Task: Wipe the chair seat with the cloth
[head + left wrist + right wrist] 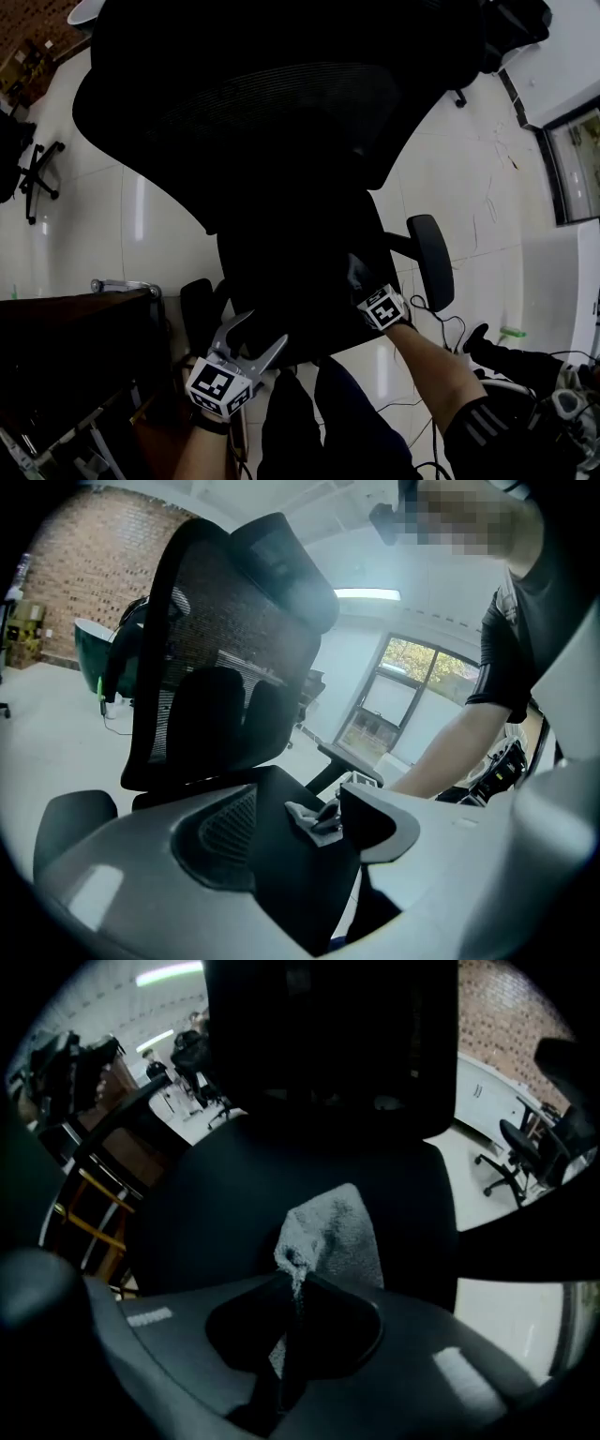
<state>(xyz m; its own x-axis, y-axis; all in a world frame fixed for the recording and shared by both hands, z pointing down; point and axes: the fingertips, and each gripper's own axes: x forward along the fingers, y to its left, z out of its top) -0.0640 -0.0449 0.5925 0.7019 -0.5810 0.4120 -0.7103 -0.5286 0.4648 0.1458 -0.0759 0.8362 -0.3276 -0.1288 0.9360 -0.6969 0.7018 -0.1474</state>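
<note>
A black office chair fills the head view, its mesh backrest (262, 103) at the top and its dark seat (300, 281) below. My right gripper (292, 1283) is shut on a grey cloth (330, 1234), which lies spread on the seat (216, 1213). In the left gripper view, the cloth (307, 816) shows as a small pale bunch under the right gripper (330, 817). My left gripper (264, 330) stands open at the seat's near left corner, with nothing between its jaws. In the head view the right gripper (356, 278) rests on the seat's right part.
A dark desk (75, 319) stands close at the left. The chair's right armrest (431, 258) juts out beside my right forearm. Cables (441, 328) trail over the white floor. Another chair's base (37, 173) sits far left. The person's legs are below the seat's near edge.
</note>
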